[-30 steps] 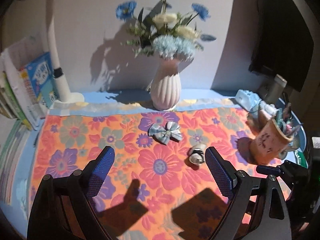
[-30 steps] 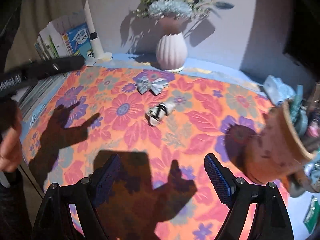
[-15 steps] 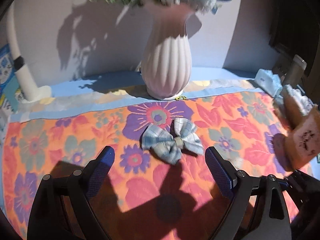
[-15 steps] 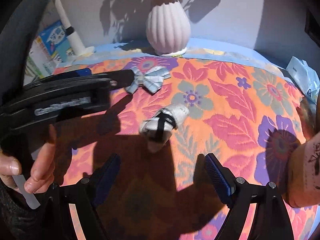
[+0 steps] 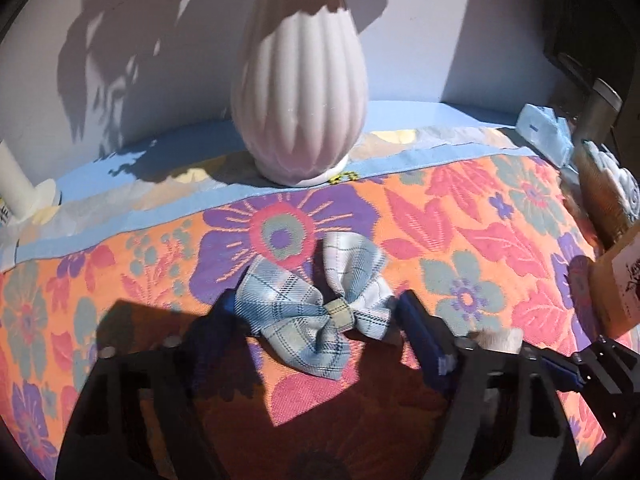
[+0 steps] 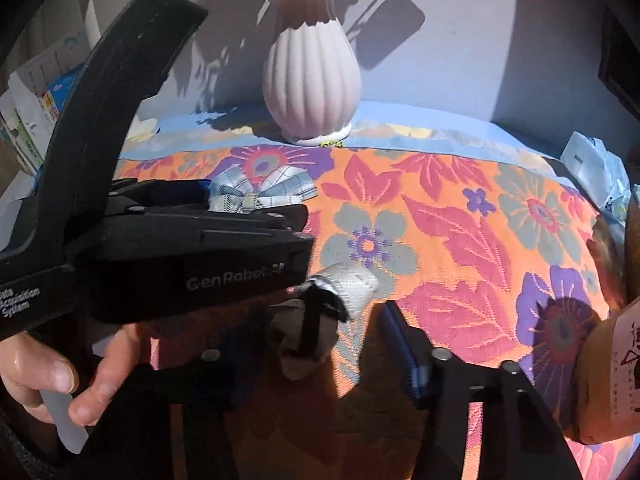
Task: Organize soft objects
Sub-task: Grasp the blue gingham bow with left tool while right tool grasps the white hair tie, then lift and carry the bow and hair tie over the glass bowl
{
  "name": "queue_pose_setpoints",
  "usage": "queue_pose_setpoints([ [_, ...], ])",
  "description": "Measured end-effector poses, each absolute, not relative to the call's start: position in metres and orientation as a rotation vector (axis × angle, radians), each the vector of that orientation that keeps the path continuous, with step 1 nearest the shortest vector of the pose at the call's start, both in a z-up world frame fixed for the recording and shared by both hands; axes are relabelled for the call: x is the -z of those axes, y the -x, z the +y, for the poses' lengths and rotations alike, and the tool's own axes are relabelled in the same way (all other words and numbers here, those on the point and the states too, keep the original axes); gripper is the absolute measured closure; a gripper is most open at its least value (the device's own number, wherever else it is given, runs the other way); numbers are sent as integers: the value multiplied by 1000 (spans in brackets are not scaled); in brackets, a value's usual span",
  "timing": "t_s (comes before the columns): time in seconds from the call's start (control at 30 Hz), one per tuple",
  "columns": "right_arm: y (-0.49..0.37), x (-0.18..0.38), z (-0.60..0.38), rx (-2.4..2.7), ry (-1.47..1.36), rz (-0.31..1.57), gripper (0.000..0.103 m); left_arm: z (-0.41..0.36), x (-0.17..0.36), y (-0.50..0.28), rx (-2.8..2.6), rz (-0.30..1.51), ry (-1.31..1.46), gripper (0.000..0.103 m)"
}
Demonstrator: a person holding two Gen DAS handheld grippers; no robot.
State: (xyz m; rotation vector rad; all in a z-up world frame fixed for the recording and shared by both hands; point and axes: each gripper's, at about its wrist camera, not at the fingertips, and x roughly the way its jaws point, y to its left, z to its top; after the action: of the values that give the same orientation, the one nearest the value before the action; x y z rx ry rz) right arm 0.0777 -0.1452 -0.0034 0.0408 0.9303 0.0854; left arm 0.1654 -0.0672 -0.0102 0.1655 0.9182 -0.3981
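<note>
Now both grippers, left (image 5: 316, 316) and right (image 6: 320, 332), have been closing, fingers apart around bow (image 5: 316, 312) and roll (image 6: 332, 300); squeeze centrally.

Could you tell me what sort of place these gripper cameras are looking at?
Most likely a desk or side table at home, set against a wall. A floral tablecloth covers it, a ribbed pink vase of flowers stands at the back, and books lean at the left edge.
</note>
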Motion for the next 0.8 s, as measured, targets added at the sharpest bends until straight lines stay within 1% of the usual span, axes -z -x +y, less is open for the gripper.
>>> queue_pose_setpoints([
  [0.03,-77,3,-145,-84,-43,927,60,-67,10,-165,400,913,-165,36],
  [0.07,-77,3,-146,-82,-48,924,62,-67,9,-165,405,907,-163,47],
  [0.1,-76,3,-147,-82,-54,923,66,-67,8,-164,415,899,-161,54],
  [0.13,-76,3,-148,-84,-60,920,68,-66,8,-163,424,894,-157,65],
  [0.17,-75,2,-149,-87,-67,918,70,-66,7,-162,435,890,-152,71],
  [0.27,-70,1,-153,-105,-98,910,71,-66,5,-159,429,873,-158,80],
  [0.5,-43,-5,-166,-123,-136,877,71,-55,-5,-138,443,842,-76,81],
  [0.8,10,-6,-196,-94,-180,915,71,-63,-19,-58,490,810,-77,81],
])
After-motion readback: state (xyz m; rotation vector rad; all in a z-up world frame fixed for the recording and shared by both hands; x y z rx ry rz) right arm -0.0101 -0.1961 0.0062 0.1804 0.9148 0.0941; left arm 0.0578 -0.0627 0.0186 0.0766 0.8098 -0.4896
